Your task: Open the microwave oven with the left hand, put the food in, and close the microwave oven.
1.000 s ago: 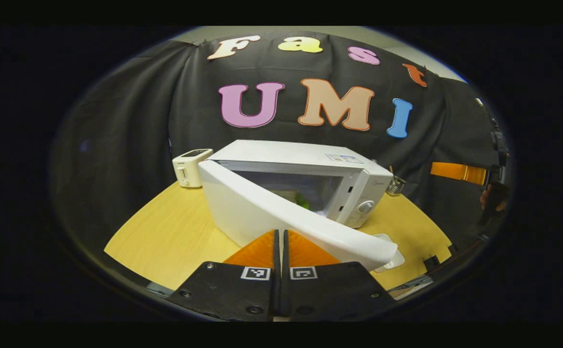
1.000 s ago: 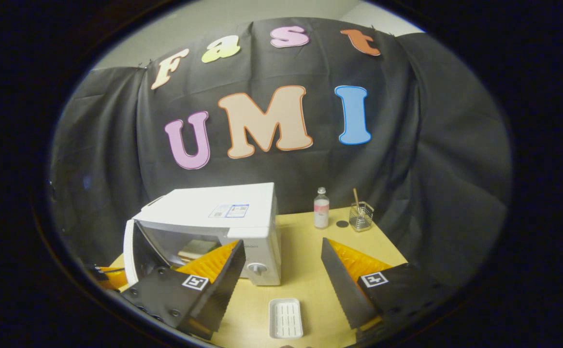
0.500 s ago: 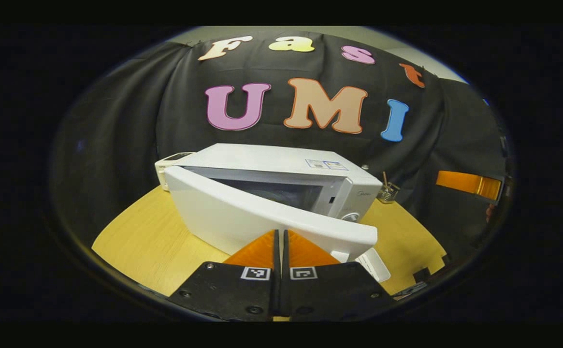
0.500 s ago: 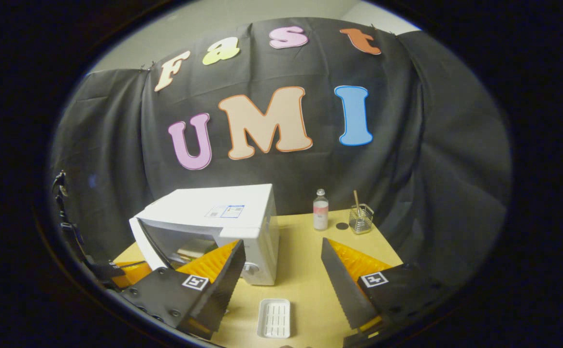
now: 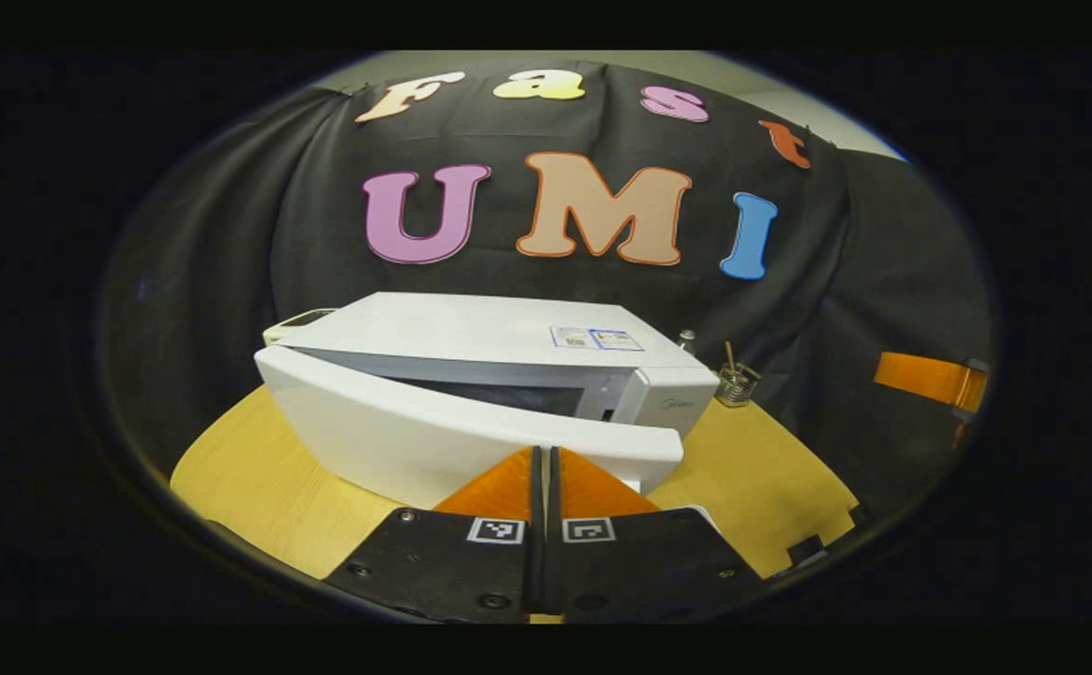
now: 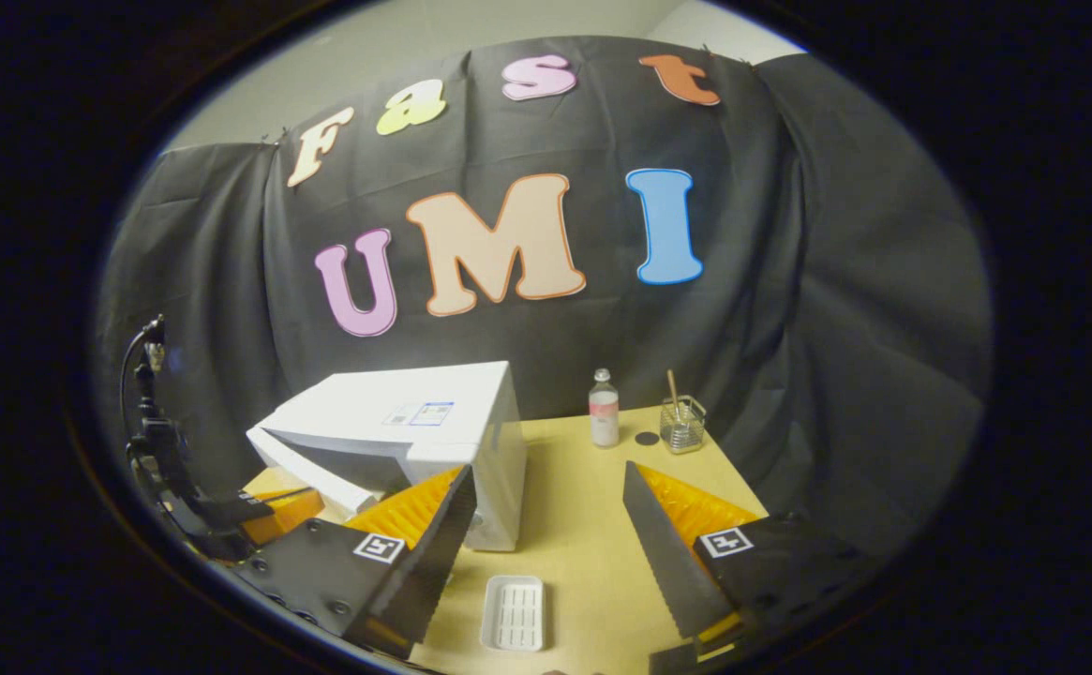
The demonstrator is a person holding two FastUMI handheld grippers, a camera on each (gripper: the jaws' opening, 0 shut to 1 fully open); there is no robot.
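With its jaws pressed together and empty, the left gripper noses against the door of the microwave at twelve o'clock to close it, while the right gripper waits wide open.

Even, moderate indoor light — sharp centres, strong fisheye bending, dark edges.

The microwave oven is showing smooth white casing, its door gleaming glossy like plastic. The tabletop is looking like pale wood grain, matt. The ridged white tray is reading as plastic, the little basket as shiny wire. Behind, the wall cloth is hanging matt and creased.
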